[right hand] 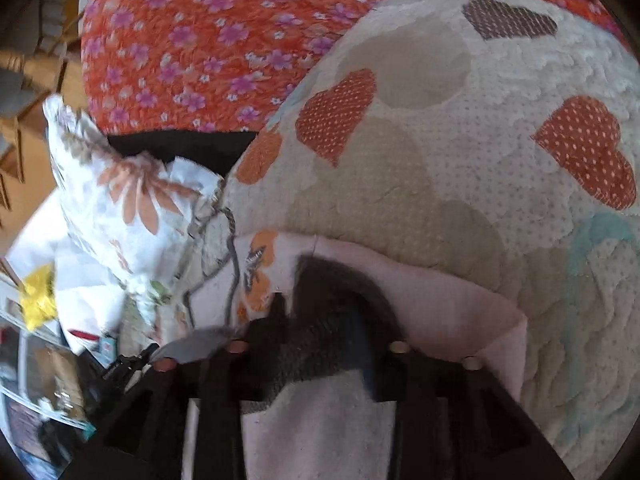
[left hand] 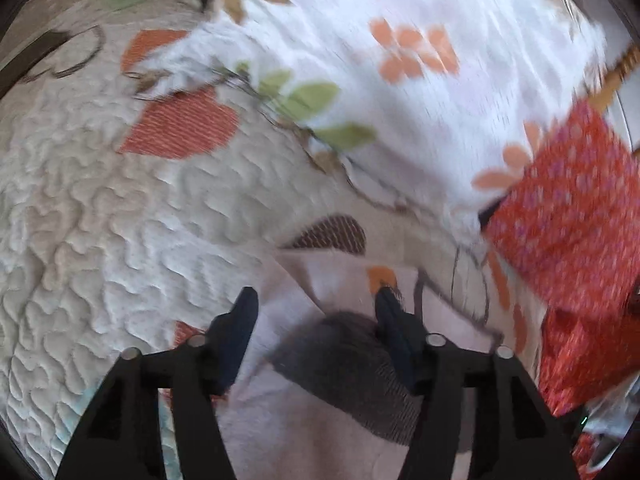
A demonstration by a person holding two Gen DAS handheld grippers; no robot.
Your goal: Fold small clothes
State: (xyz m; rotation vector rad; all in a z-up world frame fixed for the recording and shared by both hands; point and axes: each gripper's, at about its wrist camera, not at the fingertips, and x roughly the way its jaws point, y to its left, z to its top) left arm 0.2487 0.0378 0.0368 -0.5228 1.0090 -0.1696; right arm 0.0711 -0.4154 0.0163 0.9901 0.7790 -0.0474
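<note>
Quilted bedspread (left hand: pixel 120 220) bears a pale pink garment (left hand: pixel 304 440) with grey patch; both hand-held grippers spread.

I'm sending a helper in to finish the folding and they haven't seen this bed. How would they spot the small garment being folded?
Start at the cream quilt with heart patches covering the bed. Near its edge, beside the orange floral fabric, lies a pale pink garment. It alone is plain pink, with a dark grey patch and small orange print.

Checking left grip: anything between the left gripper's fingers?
Left wrist view: left gripper is open over the pale pink garment; its dark grey patch lies between the fingers.
</note>
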